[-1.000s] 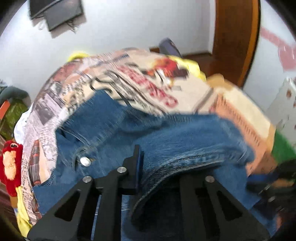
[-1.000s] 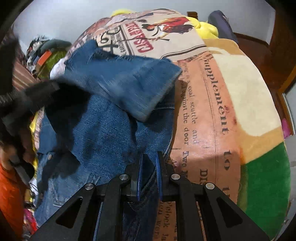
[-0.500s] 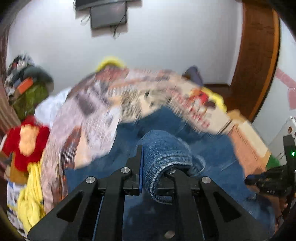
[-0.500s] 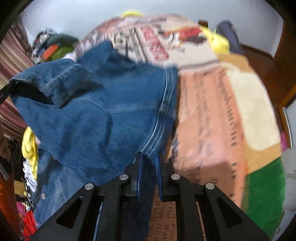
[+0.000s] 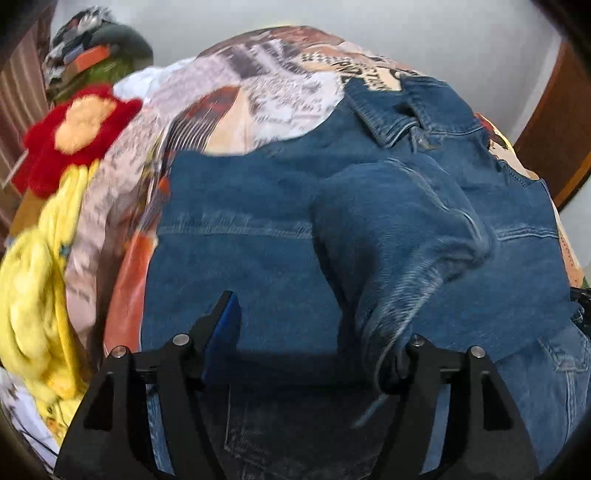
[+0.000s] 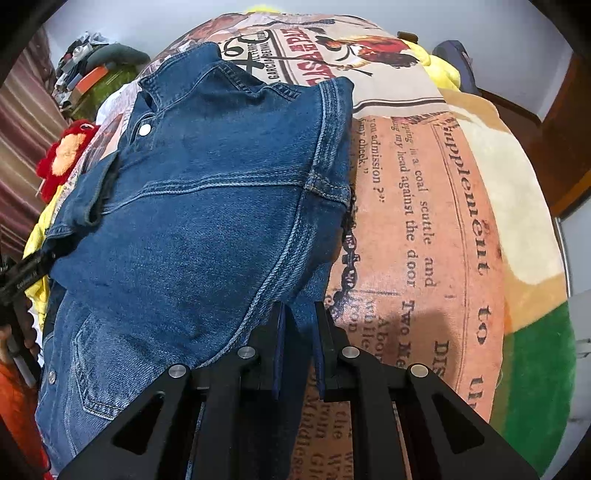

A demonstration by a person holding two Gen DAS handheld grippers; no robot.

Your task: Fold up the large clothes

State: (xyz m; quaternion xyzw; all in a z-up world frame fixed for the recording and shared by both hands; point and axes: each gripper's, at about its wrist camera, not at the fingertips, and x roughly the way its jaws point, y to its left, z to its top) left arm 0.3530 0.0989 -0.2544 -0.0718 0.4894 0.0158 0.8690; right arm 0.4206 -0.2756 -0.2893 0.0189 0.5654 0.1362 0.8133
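The right claw (image 6: 298, 345) is clamped on the denim jacket (image 6: 207, 206); the left claw (image 5: 317, 332) stands apart above it. The jacket lies on the bed's printed blanket (image 6: 424, 206), toward its left edge. Behind is a white wall (image 5: 424, 33).

Blue denim jacket (image 6: 207, 206) with pale stitching and silver buttons, on newsprint-patterned blanket (image 6: 424, 221) in salmon, cream and green, red-and-orange plush toy (image 5: 74, 129) at ten o'clock, yellow cloth (image 5: 33, 295) at eight o'clock

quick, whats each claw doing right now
Left claw: open, denim jacket lying loose between its fingers.
Right claw: shut on the denim jacket's edge.
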